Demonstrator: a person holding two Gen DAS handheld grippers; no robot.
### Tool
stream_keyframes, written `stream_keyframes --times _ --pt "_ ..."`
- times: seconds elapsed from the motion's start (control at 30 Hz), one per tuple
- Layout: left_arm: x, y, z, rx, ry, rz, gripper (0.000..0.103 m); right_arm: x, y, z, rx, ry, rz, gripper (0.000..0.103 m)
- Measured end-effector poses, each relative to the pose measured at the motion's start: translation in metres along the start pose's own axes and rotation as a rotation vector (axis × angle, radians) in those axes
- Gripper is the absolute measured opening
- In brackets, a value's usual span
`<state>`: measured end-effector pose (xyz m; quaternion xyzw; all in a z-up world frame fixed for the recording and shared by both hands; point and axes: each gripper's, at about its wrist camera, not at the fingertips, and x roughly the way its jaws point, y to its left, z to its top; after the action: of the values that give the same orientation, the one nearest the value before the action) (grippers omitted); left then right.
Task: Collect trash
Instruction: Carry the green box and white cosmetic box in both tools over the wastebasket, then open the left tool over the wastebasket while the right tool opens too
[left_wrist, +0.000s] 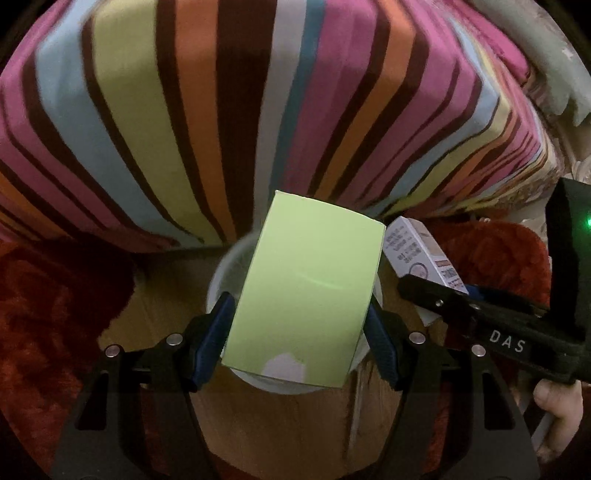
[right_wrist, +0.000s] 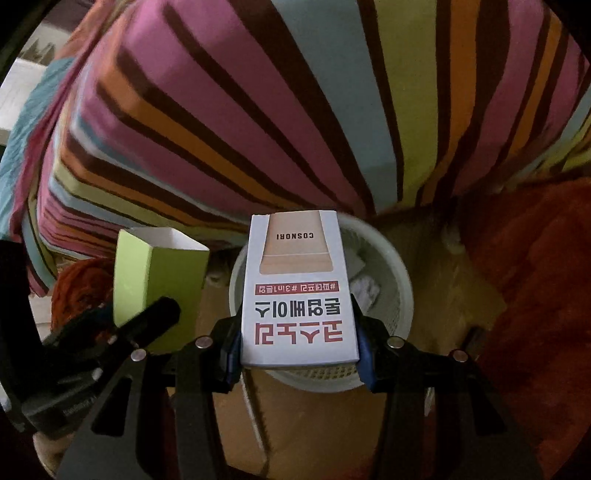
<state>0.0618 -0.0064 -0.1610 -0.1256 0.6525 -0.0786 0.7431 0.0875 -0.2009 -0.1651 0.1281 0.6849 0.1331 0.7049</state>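
My left gripper (left_wrist: 299, 328) is shut on a light green box (left_wrist: 306, 291) and holds it above a white mesh wastebasket (left_wrist: 218, 284). The green box also shows in the right wrist view (right_wrist: 159, 288), open at its top. My right gripper (right_wrist: 297, 345) is shut on a white box with Korean lettering (right_wrist: 299, 295), held over the same wastebasket (right_wrist: 391, 295), which has crumpled paper inside. The white box (left_wrist: 417, 254) and the right gripper's fingers (left_wrist: 436, 299) show at the right of the left wrist view.
A bed with a striped cover (left_wrist: 258, 110) rises just behind the basket. A red rug (right_wrist: 535, 295) lies on the wooden floor (left_wrist: 280, 435) on both sides. The basket stands on the floor at the foot of the bed.
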Motion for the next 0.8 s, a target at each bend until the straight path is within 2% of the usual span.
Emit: stream_keyframes --times 0.37,0.8 --pt "0.056 0.021 -0.001 -0.127 0.199 -0.018 0.067 0.048 -0.025 0.009 0.155 0.159 0.007 0.046" --pt "0.096 0.024 -0.004 -0.169 0.339 0.019 0.068 0.08 -0.032 0.008 0.209 0.275 -0.012 0.047"
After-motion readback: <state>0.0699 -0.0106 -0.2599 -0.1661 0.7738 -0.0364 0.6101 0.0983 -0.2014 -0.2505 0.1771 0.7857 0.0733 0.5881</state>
